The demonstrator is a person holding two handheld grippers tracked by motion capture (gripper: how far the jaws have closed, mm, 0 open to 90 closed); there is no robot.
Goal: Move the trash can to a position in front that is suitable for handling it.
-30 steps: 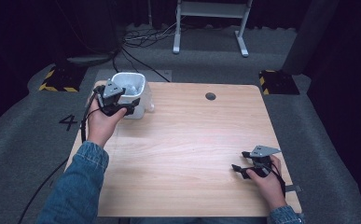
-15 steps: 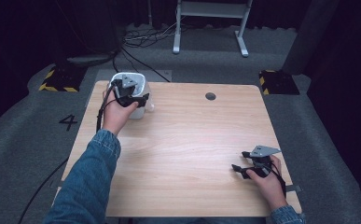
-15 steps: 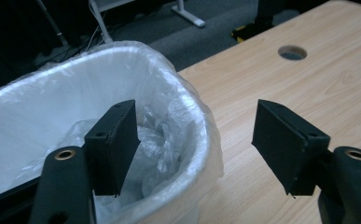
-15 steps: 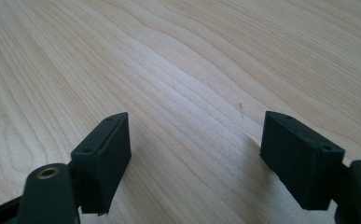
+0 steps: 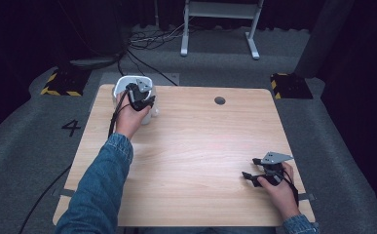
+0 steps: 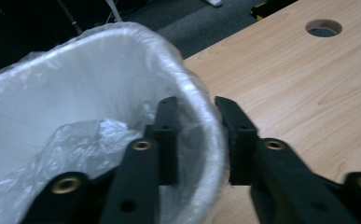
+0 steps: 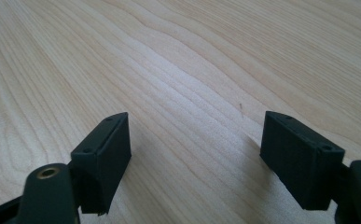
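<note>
From the high view, my left tool (image 5: 142, 95) sits on the near rim of the bin (image 5: 122, 84), which stands at the far left corner of the table (image 5: 196, 146). My right tool (image 5: 261, 173) rests low over the near right part of the table, well apart from the bin, with nothing near it.

In the left gripper view, my left tool (image 6: 194, 140) straddles the bin's wall (image 6: 201, 126): one jaw is inside against the bag (image 6: 75, 116), the other outside over the wood. The jaws have just been closing and the lined rim is between them; they look pressed onto it, so I count this as a grip on rim and bag together (the plastic bunches right at the pinch).

In the right gripper view, my right tool (image 7: 192, 149) stands wide open over bare wood and holds nothing.

To do this step well, I judge I should keep the pinch square on the rim, deep enough that the bag cannot slip out alone, and move the bin slowly and level so it does not tip. My right tool could steady the far side if it wobbles.
</note>
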